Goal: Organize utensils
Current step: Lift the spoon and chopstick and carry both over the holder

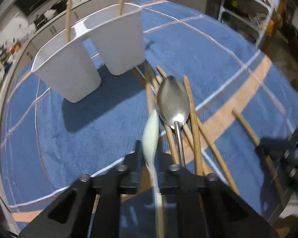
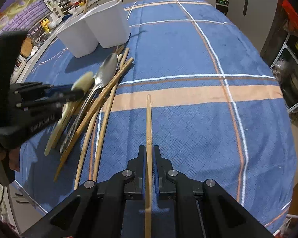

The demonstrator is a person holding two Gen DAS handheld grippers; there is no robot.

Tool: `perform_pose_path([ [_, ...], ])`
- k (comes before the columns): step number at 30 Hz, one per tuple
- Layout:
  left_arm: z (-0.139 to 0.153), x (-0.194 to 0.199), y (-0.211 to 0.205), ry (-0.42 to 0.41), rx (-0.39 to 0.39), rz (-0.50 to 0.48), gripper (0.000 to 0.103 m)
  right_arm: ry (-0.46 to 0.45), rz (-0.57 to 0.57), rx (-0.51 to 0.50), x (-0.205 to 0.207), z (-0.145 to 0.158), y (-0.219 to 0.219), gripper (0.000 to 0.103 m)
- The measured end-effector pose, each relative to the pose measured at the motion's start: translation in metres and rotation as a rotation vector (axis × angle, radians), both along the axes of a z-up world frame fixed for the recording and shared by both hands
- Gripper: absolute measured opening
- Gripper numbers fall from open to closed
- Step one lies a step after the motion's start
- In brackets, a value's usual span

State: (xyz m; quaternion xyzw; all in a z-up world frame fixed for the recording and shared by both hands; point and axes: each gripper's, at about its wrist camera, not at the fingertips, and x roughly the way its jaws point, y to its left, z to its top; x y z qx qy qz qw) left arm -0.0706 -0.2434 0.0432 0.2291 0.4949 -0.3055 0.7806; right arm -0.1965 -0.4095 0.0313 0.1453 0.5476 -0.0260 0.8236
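Left gripper (image 1: 149, 154) clamped on pale green plastic spoon (image 1: 151, 130), lifted over heap of wooden chopsticks (image 2: 101, 107) and steel spoon (image 1: 172, 101). Right gripper (image 2: 149, 154) closed on single wooden chopstick (image 2: 148, 123), mid-table. White two-compartment plastic holder (image 2: 93, 31) near far left edge of blue plaid tablecloth (image 2: 188, 129), one chopstick upright in each compartment.

Both claws angled downward — left claw (image 1: 149, 154) clamped, right claw (image 2: 148, 158) too.

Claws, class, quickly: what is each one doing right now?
Left claw: shut on the pale spoon.
Right claw: shut on a wooden chopstick.
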Motion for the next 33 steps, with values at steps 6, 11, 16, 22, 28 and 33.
perform_pose_path([
  [6,0.02,0.001,0.038,0.063,-0.176,0.107,0.006,-0.073,-0.035,0.041,-0.007,0.01,-0.014,0.007],
  [11,0.048,-0.01,0.073,0.039,-0.29,0.184,0.006,-0.162,-0.068,0.102,-0.014,0.028,-0.026,0.007],
  [16,0.082,-0.022,0.1,-0.014,-0.391,0.242,0.006,-0.255,-0.097,0.127,-0.02,0.053,-0.035,0.007],
  [22,0.12,-0.022,0.123,-0.08,-0.503,0.314,0.006,-0.355,-0.116,0.129,-0.017,0.081,-0.041,0.007],
  [28,0.155,-0.009,0.137,-0.149,-0.58,0.348,0.006,-0.432,-0.123,0.099,-0.011,0.106,-0.04,0.007],
  [33,0.173,0.01,0.139,-0.193,-0.625,0.355,0.006,-0.501,-0.117,0.059,-0.001,0.136,-0.037,0.006],
])
